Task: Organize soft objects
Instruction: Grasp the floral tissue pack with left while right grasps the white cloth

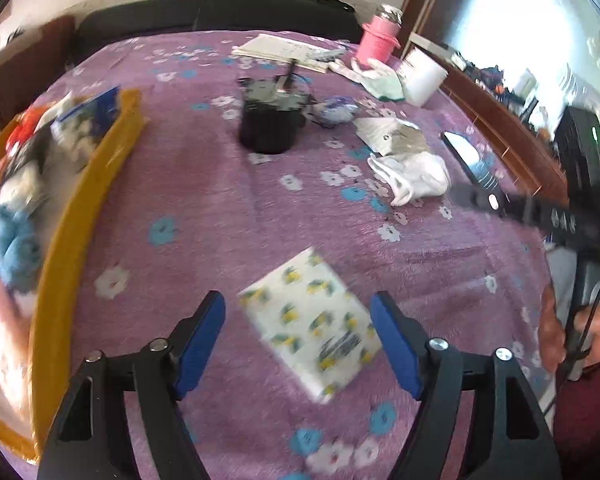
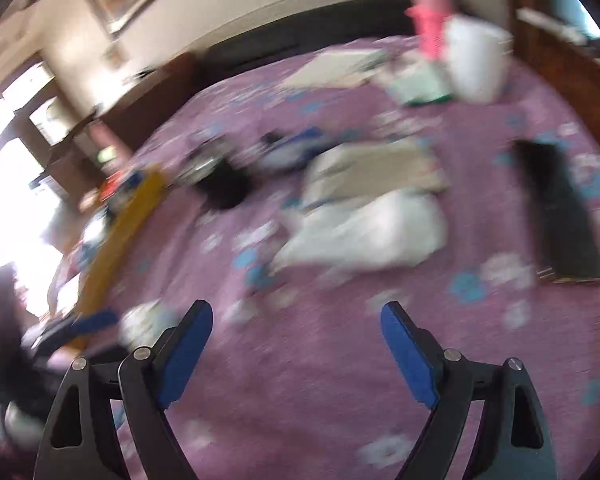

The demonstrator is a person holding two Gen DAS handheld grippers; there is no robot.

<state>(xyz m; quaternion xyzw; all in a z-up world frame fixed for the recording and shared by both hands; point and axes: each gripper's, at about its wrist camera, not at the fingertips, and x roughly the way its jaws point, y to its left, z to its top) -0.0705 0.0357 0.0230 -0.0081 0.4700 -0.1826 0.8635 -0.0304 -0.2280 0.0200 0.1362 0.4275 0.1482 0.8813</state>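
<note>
Landmark: yellow bin [image 1: 88, 184], sitting at the left edge of the purple floral cloth [image 1: 228, 216].
Tissue pack: white pack with yellow-green print [image 1: 312, 320], lying flat on the cloth well right of the bin, untouched.
Left gripper [image 1: 298, 344]: fingers standing apart, straddling the pack without pressing it.
Right gripper [image 2: 296, 354]: fingers spread wide, nothing between them; view is blurring.
White cloth bundle [image 1: 414, 178]: lying far right of the bin.
Bin contents: blue fluffy item [image 1: 14, 248], other soft things.
</note>
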